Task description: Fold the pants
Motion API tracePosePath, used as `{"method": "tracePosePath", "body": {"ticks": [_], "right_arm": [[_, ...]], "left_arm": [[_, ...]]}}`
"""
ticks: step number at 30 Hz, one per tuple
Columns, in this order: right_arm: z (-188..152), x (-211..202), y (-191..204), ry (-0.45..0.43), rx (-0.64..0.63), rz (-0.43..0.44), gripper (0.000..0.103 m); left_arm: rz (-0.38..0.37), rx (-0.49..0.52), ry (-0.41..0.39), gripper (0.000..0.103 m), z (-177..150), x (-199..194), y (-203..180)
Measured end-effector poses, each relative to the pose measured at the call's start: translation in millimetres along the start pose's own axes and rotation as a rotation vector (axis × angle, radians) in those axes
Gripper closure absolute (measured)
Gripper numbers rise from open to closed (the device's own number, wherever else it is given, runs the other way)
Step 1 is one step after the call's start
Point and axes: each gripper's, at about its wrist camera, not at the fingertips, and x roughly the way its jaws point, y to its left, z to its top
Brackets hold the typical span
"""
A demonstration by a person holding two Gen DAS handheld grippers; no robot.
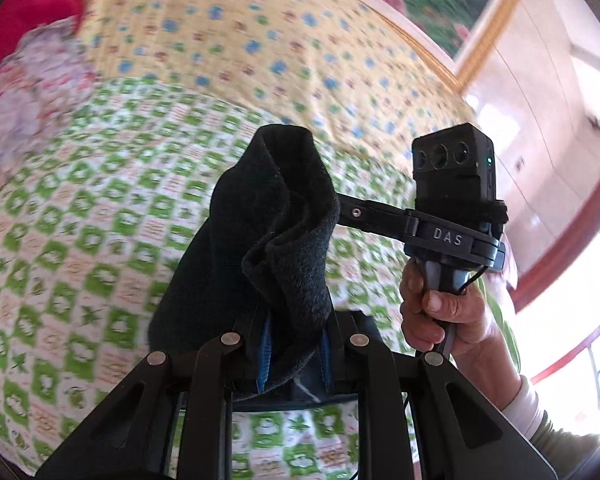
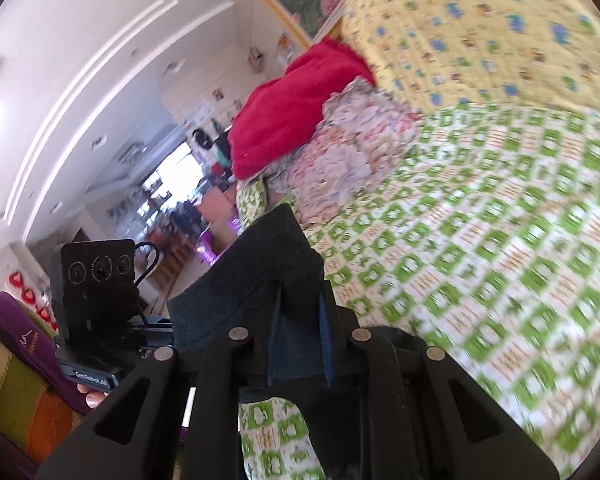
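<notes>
Daylight floods both views. A window point(image 1: 572, 364) at the left view's right edge blows out white. Motion blur smears the bedspread point(image 2: 500, 264); fisheye distortion bends edges into a dark vignette. Nearby black cloth point(image 1: 284, 240) stays sharp.

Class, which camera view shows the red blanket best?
The right wrist view: the crumpled red blanket lies whole beside the flowered bedding. The left wrist view catches only a blurred red corner at its edge.
</notes>
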Motion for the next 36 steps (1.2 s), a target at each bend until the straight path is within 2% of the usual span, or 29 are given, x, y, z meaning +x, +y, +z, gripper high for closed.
{"method": "tracePosePath", "body": {"ticks": [11, 27, 32, 36], "right_arm": [[-51.1, -60.2, -20.8, -0.087, 0.099, -0.058, 0.085], [-105.6, -95.6, -51.8, -0.145, 0.214, -0.106, 0.085], [-126.2, -107.8, -61.7, -0.155, 0.262, -0.167, 0.085], [-136.9, -126.5, -63.9, -0.205, 0.289, -0.227, 0.087]], "left_arm": [[-0.046, 0.097, 0.115, 0.084, -22.4, 41.1, -47.4], [-0.025, 0.208, 0.227, 0.084, -53.9, 95.6, -79.6], [-0.013, 0.230, 0.270, 0.084, -67.3, 115.5, -84.7], [-0.005, 0.253, 0.292, 0.083, -76.8, 128.2, -87.2]]}}
